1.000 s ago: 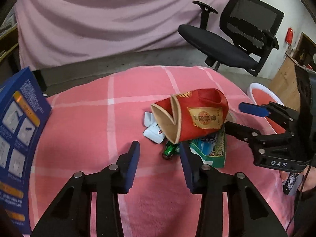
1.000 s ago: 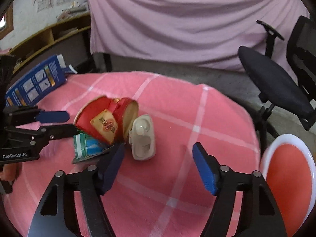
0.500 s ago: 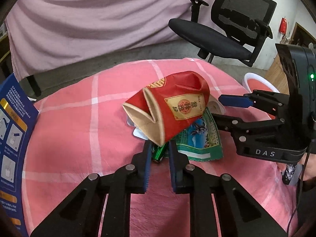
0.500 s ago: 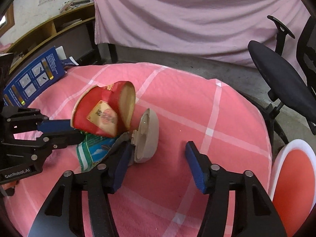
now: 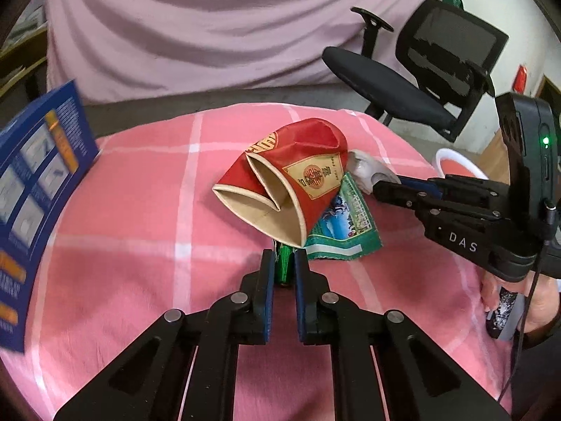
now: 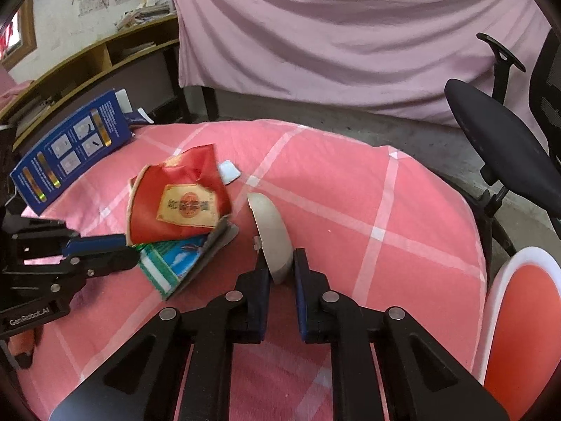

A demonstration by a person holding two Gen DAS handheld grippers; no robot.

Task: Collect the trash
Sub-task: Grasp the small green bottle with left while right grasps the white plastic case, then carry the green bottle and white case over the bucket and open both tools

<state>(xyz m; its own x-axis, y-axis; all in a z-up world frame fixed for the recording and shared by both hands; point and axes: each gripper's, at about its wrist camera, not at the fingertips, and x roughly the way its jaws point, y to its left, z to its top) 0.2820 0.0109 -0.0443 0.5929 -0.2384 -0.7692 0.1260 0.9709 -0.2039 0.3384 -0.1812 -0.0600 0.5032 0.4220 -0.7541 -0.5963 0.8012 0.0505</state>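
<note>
Trash pile sits mid-table on the pink checked cloth (image 5: 122, 231). Crushed red paper cup (image 5: 294, 193) on top, lying on its side, mouth folded inward and facing the left wrist camera. Beneath it a flattened green-and-blue wrapper (image 5: 345, 228), partly covered by the cup. A small green shiny item (image 5: 283, 263) pokes out from under the cup's rim; what it is cannot be told.

Left gripper (image 5: 282, 266): jaws closing, nearly together, with the green item between the blue pads and pinched by them.

Right gripper (image 6: 282, 266): jaws drawn in tight, pinching the lower end of a grey-white curved plastic piece (image 6: 271, 235), which stands up on edge just right of the wrapper. In the left view this gripper reaches in from the right, its tips at the same pale piece behind the cup.

A small white scrap (image 6: 228, 172) lies beyond the cup. Blue printed box (image 6: 70, 147) at the table's left edge. Black office chair (image 5: 420, 80) and a red-and-white stool (image 6: 519, 315) stand off to the right; pink drape (image 6: 350, 35) behind.
</note>
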